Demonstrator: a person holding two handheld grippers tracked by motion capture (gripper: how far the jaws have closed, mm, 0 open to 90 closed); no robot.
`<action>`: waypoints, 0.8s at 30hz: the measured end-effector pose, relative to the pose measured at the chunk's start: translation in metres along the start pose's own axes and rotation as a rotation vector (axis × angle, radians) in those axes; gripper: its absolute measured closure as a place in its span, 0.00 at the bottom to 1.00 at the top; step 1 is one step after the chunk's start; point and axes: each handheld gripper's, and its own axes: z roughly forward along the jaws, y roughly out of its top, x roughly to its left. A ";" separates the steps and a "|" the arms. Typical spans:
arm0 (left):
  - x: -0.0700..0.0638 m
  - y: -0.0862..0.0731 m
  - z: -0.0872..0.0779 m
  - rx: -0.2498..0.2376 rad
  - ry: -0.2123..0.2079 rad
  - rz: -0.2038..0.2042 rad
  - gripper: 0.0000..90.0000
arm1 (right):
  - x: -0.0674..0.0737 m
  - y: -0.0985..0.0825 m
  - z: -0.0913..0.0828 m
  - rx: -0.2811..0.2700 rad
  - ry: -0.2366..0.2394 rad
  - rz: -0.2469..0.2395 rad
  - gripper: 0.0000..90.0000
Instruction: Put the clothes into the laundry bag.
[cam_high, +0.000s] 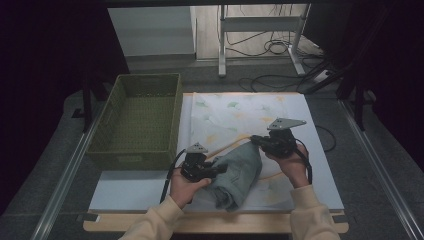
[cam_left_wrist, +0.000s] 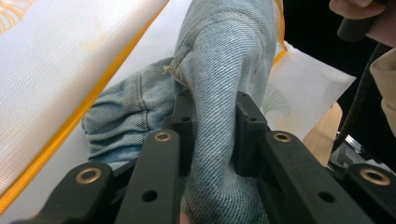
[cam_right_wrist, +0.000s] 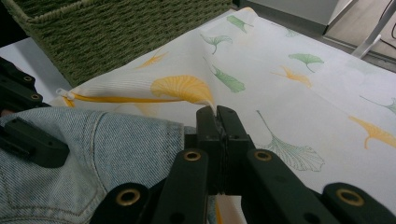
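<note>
Where the high view looks down on the surface (cam_high: 125, 192), a bundle of denim (cam_high: 239, 175) lies at lower centre on a white leaf-printed cloth bag (cam_high: 240, 112) with a yellow edge, a green woven basket (cam_high: 137, 117) at its left. The left tongs (cam_high: 220, 169) meet the denim's left side; the right tongs (cam_high: 256, 140) sit at its upper end.

In the left gripper view, the left tongs (cam_left_wrist: 212, 126) pinch a thick fold of denim (cam_left_wrist: 219, 70) at centre frame, the bag's yellow-edged mesh (cam_left_wrist: 56, 60) rising at upper left.

In the right gripper view, the right tongs (cam_right_wrist: 217, 122) are pressed together on the bag's thin fabric (cam_right_wrist: 299, 98), lifting it into a peak at centre; denim (cam_right_wrist: 102, 154) fills the lower left, the basket (cam_right_wrist: 116, 32) the upper left.
</note>
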 end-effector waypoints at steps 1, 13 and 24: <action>0.000 0.001 -0.001 -0.003 -0.006 -0.006 0.82 | 0.000 0.000 0.000 -0.001 -0.002 0.001 0.99; 0.002 0.008 0.004 -0.005 0.025 0.000 0.82 | 0.001 0.002 -0.005 -0.015 0.006 0.001 0.99; -0.003 0.020 0.008 -0.028 0.035 0.013 0.82 | 0.003 0.003 -0.005 -0.015 0.018 -0.002 0.99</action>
